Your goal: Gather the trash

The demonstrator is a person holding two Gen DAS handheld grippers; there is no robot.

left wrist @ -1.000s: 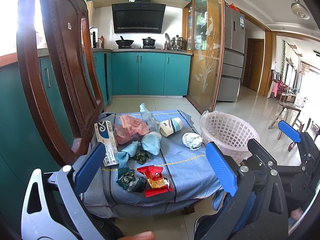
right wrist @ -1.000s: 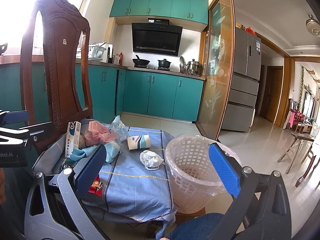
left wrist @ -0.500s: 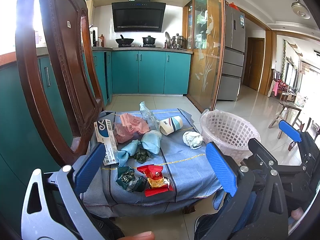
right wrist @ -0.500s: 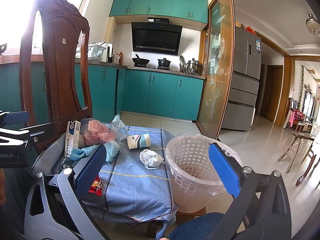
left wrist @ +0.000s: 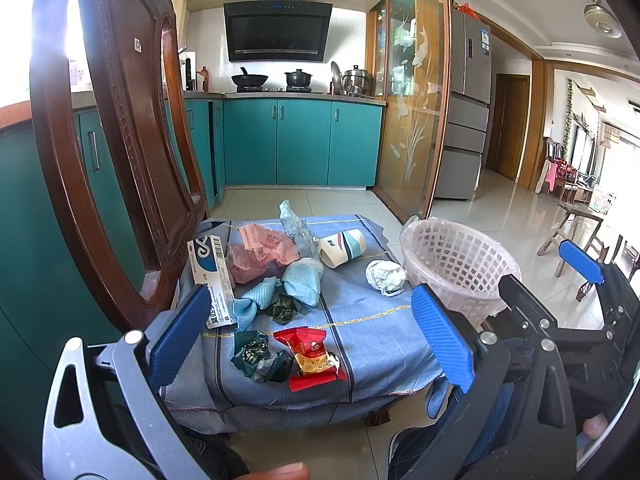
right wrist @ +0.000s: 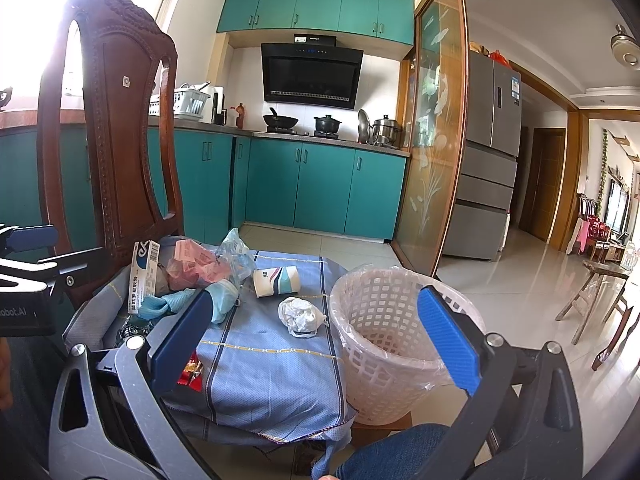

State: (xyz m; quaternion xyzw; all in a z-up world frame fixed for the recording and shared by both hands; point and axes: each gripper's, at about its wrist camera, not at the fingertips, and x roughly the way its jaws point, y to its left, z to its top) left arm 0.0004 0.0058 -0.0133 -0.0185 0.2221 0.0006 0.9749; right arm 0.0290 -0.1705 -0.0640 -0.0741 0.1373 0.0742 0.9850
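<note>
Left wrist view: the left gripper (left wrist: 312, 336) hangs with its blue pads spread wide and nothing between them, in front of a low table draped in a blue cloth (left wrist: 372, 332). Compared with a second ago the view has barely shifted; the trash lies where it did. Nearest the camera sit a red snack wrapper (left wrist: 310, 354) and, just left of it, a dark green wrapper (left wrist: 254, 354). Farther back are a light blue mask (left wrist: 302, 280), a pink plastic bag (left wrist: 260, 250), a white-and-blue medicine box (left wrist: 212, 276) leaning against the wooden chair (left wrist: 132, 140), a paper cup (left wrist: 344, 246) on its side and a crumpled white tissue (left wrist: 386, 276). The white basket (left wrist: 460, 268), lined with a clear bag, stands just right of the table. At the right edge the right gripper (left wrist: 584, 264) shows a blue pad.

Right wrist view: the right gripper (right wrist: 316, 332) is likewise spread wide and empty, framing the tissue (right wrist: 300, 316) and the basket (right wrist: 384, 332). The cup (right wrist: 276, 282), the mask (right wrist: 220, 300) and the medicine box (right wrist: 144, 276) sit unchanged from the earlier frame; the basket holds no trash that can be seen.
</note>
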